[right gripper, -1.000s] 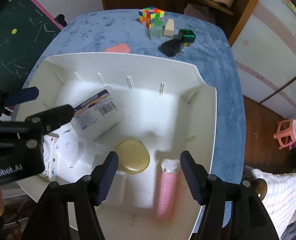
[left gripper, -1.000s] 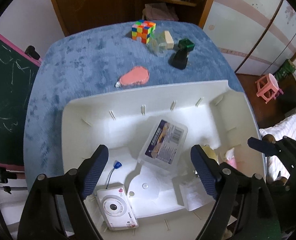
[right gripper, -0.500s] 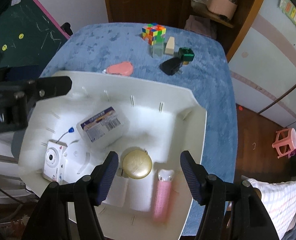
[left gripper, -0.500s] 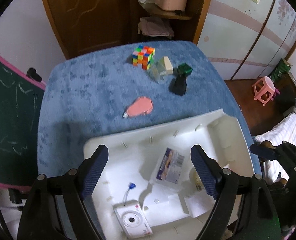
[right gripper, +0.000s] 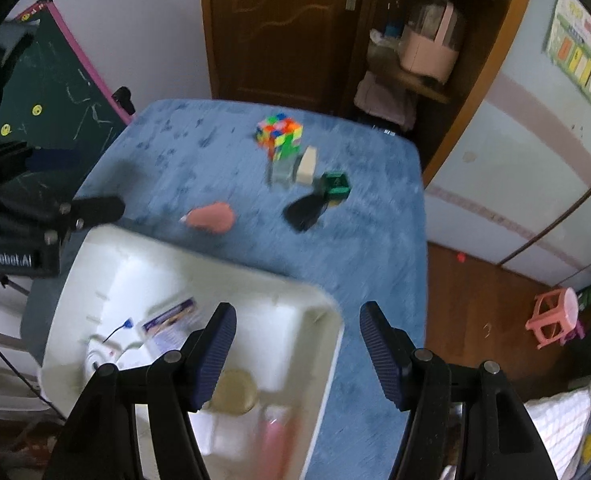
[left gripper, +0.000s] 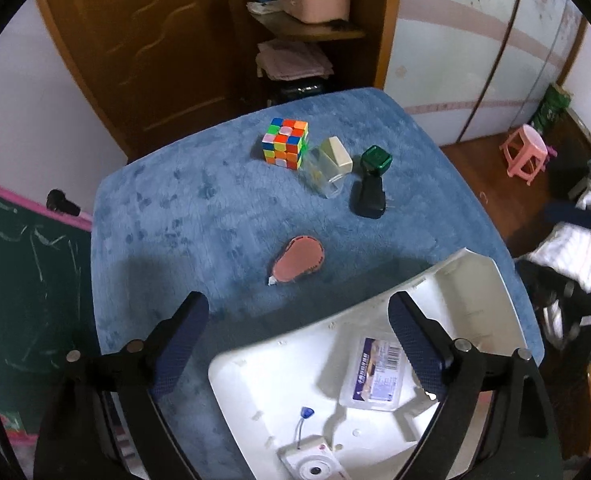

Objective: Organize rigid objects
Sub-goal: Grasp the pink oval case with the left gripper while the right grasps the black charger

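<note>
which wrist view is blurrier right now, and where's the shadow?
Right wrist view: motion-smeared, the multicoloured puzzle cube and white plastic tray are soft. Left wrist view: sharper; a dark shadow lies on the blue plush tablecloth along the tray's far edge.

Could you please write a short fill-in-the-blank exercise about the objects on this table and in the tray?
1. The flat pink teardrop-shaped tape dispenser lies on the ____ fuzzy table cover.
2. The small white camera lies inside the white plastic ____.
3. The multicoloured puzzle cube stands ____ the tray, on the cover.
4. Nothing is between the fingers of the left claw, so it is ____.

Missing words: blue; tray; outside; open
</note>
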